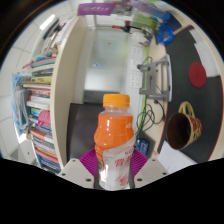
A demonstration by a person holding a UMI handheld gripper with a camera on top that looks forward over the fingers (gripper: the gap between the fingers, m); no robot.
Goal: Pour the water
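A clear plastic bottle [113, 140] with an orange cap, orange upper part and a white label with red print stands upright between my fingers. My gripper [113, 167] is shut on the bottle: both magenta pads [87, 161] press against its lower sides. The bottle is lifted above the desk. A dark red mug [184, 127] with a dark inside sits on the white desk to the right, beyond the fingers, tilted toward me in this view.
A white bookshelf [40, 100] with several books stands at the left. A white desk [175, 150] runs along the right, with cables [150, 85] and a dark red round object [197, 73] farther back. Dark floor lies behind the bottle.
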